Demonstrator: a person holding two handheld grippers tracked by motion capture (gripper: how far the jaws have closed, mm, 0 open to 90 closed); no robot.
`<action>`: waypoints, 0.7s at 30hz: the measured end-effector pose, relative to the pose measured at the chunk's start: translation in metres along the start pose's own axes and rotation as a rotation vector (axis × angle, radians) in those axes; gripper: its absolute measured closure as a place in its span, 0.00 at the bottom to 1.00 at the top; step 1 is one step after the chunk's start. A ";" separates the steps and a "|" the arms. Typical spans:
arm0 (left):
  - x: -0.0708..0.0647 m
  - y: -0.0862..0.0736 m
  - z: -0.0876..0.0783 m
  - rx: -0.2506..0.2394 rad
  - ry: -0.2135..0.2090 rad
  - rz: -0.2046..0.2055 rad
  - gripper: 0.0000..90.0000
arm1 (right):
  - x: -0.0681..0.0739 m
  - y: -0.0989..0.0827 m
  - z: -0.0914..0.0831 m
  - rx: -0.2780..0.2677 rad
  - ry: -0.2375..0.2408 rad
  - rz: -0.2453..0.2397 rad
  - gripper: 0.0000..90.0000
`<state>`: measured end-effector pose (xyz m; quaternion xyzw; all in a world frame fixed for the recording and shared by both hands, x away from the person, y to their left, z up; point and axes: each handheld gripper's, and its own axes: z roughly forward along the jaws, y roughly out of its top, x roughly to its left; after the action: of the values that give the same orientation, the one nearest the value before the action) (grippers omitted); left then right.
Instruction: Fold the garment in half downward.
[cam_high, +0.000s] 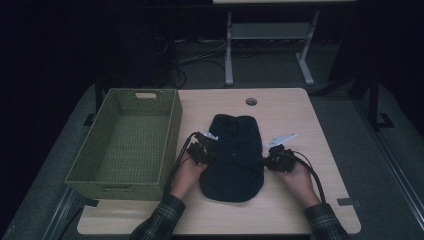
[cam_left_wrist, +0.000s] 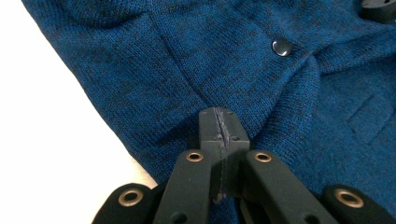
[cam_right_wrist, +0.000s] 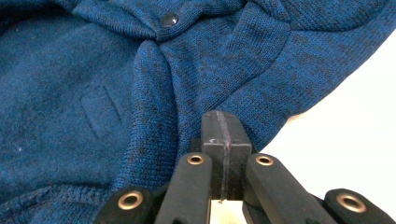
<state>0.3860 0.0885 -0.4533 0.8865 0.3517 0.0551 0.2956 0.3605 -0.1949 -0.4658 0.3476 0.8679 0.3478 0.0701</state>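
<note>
A dark blue knit garment lies flat in the middle of the wooden table. My left gripper is at its left edge and my right gripper at its right edge, each held in a hand. In the left gripper view the jaws are pressed together, with knit fabric creased up to their tip. The right gripper view shows its jaws closed at the fabric's border. A dark snap button sits where the folds meet.
A green woven basket, empty, stands on the table's left part close to my left hand. A round cable hole lies behind the garment. A white desk frame stands on the floor beyond the table.
</note>
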 end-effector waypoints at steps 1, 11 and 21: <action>-0.002 -0.001 0.000 -0.001 -0.016 -0.003 1.00 | 0.001 -0.002 -0.002 0.004 -0.001 -0.002 1.00; -0.028 -0.008 -0.001 0.010 -0.082 0.074 1.00 | 0.011 -0.025 -0.022 0.016 -0.003 -0.008 1.00; -0.055 -0.018 -0.003 0.019 -0.168 0.107 1.00 | 0.019 -0.046 -0.040 0.023 -0.006 -0.008 1.00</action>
<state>0.3330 0.0643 -0.4546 0.9083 0.2783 -0.0072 0.3122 0.3065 -0.2289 -0.4635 0.3459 0.8730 0.3365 0.0703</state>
